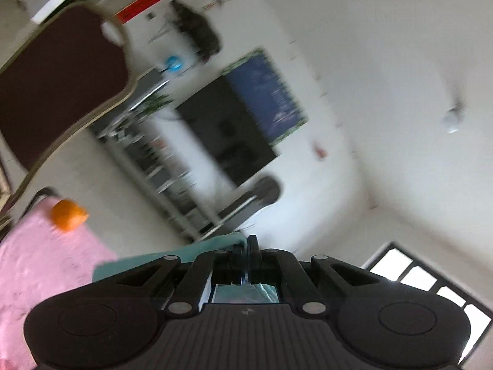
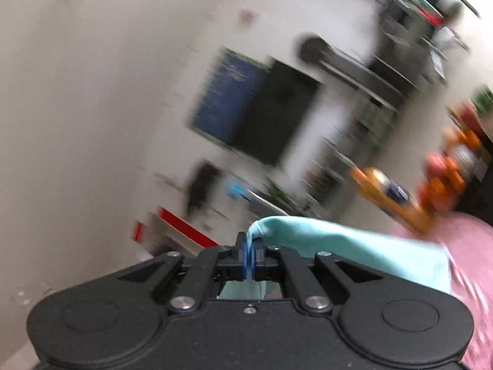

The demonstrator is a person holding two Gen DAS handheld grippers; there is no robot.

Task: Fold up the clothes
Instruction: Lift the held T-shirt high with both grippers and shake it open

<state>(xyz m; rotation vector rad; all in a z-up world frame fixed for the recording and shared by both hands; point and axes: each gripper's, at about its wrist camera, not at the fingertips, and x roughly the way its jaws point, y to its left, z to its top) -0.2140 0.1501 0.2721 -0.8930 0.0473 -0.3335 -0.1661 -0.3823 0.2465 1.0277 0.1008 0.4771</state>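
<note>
A light teal garment [image 1: 172, 257] is held up in the air by both grippers. My left gripper [image 1: 246, 243] is shut on one edge of it, and the cloth runs off to the left behind the fingers. In the right wrist view the same teal garment [image 2: 354, 252] stretches from my right gripper [image 2: 250, 246] out to the right. The right gripper is shut on a bunched corner of it. Both views are tilted and blurred, pointing at the far wall.
A pink cloth covers the table [image 1: 40, 274] below, also in the right wrist view [image 2: 471, 265]. An orange object [image 1: 67, 214] sits on it. A dark brown chair back [image 1: 58, 83] stands at left. A black screen [image 1: 228, 129] and shelves line the wall.
</note>
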